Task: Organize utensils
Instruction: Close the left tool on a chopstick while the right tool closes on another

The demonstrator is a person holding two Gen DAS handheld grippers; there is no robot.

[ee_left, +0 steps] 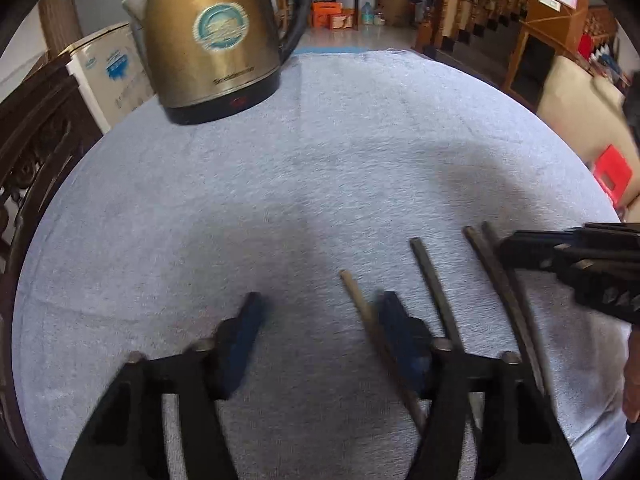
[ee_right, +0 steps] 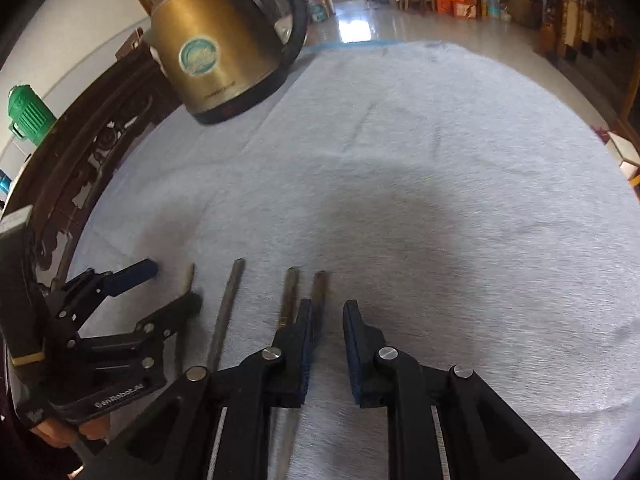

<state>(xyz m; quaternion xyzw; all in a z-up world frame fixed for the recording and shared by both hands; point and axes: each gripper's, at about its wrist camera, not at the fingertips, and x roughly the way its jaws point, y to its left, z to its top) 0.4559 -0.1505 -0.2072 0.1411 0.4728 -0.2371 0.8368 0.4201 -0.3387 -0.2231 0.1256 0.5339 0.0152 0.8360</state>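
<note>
Several chopsticks lie side by side on a pale blue cloth [ee_left: 320,160]. A light wooden chopstick [ee_left: 356,300] rests between my left gripper's [ee_left: 320,320] fingers, close to the right-hand one and with no pad pressing on it; the gripper is open. One dark chopstick [ee_left: 432,280] lies just to the right, then a dark pair [ee_left: 496,276]. My right gripper [ee_right: 326,312] hovers over that pair [ee_right: 320,284], jaws narrowly apart with only cloth showing between them. Its tips [ee_left: 506,252] reach the pair from the right. The right wrist view also shows the left gripper [ee_right: 176,284].
A brass-coloured electric kettle [ee_left: 216,40] stands at the cloth's far left corner. Carved dark wooden furniture [ee_right: 80,168] borders the left edge, with a green container [ee_right: 28,116] behind it. A hand [ee_right: 60,436] holds the left gripper. Beyond the table lies a cluttered room.
</note>
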